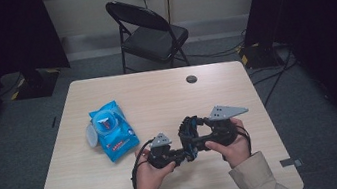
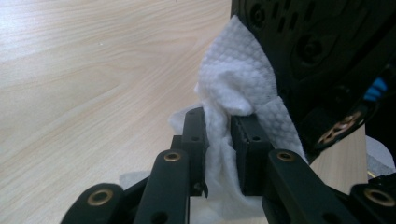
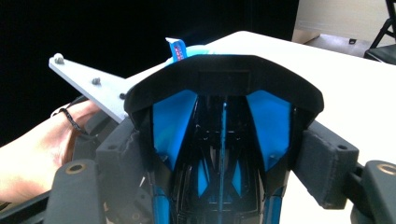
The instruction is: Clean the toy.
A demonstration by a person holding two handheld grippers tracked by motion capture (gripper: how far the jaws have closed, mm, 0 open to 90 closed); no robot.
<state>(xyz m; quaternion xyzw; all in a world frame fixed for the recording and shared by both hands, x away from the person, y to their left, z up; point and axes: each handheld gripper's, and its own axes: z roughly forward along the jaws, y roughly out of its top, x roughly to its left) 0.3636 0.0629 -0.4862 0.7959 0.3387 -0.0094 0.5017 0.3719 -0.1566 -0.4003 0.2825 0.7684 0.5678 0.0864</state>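
My right gripper [image 1: 202, 136] [image 3: 223, 158] is shut on a black and blue object [image 1: 190, 134] [image 3: 224, 116], with one pad pressed on each of its sides, and holds it above the table's near middle. My left gripper [image 1: 178, 154] [image 2: 218, 140] is shut on a crumpled white wipe [image 2: 229, 74]. The wipe lies against the dark side of the black and blue object [image 2: 322, 51]. A hand holds each gripper, and the two grippers meet tip to tip.
A blue pack of wet wipes [image 1: 111, 131] [image 3: 179, 49] lies on the left part of the wooden table [image 1: 156, 96], its white lid flipped open. A black folding chair [image 1: 149, 31] stands beyond the far edge. A round cable hole [image 1: 191, 79] sits at the back.
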